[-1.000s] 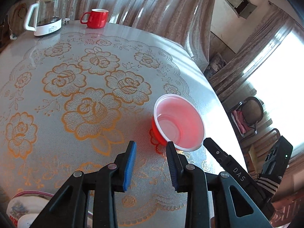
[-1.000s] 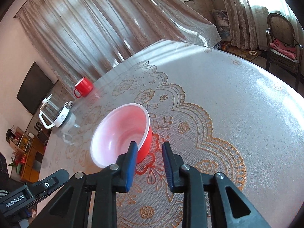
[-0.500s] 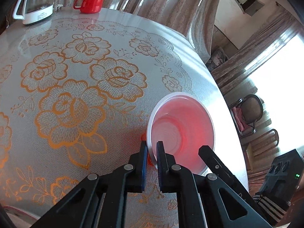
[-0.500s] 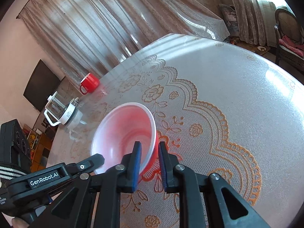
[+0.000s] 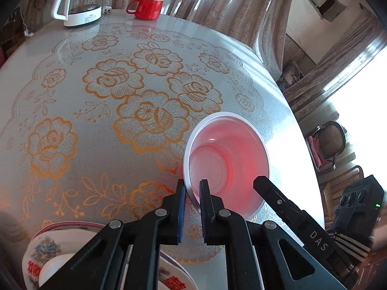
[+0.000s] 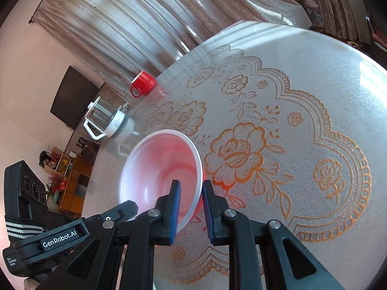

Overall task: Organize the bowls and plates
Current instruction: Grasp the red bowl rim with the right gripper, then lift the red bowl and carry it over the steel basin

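A red bowl with a pale inside (image 5: 229, 159) is lifted and tilted above the table. My left gripper (image 5: 192, 200) is shut on its near rim, one pad inside and one outside. My right gripper (image 6: 191, 204) is shut on the opposite rim of the same bowl (image 6: 162, 166). The right gripper's black finger (image 5: 278, 200) shows at the bowl's right side in the left wrist view. A stack of white patterned plates and bowls (image 5: 43, 253) sits at the lower left of the left wrist view, partly hidden by my gripper.
The round table (image 5: 101, 96) has a lace cloth with orange roses. A glass kettle (image 5: 77, 4) and a red mug (image 5: 146, 7) stand at its far edge. Curtains hang behind. A chair (image 5: 326, 145) stands beyond the table's right edge.
Both grippers have closed on the bowl's rim, the left first open and now shut. The bowl has been lifted and tilted. The plate stack has come back into the left wrist view.
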A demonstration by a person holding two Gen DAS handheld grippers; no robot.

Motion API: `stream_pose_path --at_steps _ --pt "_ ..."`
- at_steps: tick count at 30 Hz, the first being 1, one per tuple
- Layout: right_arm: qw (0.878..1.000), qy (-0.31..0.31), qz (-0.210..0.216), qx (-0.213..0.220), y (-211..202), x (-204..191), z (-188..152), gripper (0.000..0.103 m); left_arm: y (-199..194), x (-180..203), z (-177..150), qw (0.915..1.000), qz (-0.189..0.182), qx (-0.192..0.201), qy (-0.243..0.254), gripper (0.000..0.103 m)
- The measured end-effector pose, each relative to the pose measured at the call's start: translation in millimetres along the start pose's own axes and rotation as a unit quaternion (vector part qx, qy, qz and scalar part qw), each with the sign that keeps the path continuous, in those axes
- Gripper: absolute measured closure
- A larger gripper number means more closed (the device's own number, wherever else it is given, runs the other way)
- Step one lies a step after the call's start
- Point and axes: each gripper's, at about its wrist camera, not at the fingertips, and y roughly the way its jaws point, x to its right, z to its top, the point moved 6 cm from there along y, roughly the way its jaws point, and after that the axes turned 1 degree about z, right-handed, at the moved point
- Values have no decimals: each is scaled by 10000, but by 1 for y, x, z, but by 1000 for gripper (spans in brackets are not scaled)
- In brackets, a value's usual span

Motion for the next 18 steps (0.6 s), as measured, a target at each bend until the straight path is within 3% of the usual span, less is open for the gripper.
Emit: stream_pose_path --at_steps 6,9,11,18 --pt "9998 -64 26 -193 7 -14 -19 81 -12 -25 -9 9999 119 21 -116 93" --pt "9996 -86 -45 -260 10 -18 -26 79 -13 -35 -9 9997 119 21 -230 84" --pt "9995 -97 -93 -294 12 -20 -29 75 -13 -42 -10 9994 187 33 -274 84" --pt "9993 -229 -67 -302 13 -30 -36 78 -15 -46 -12 9996 80 146 -218 84"
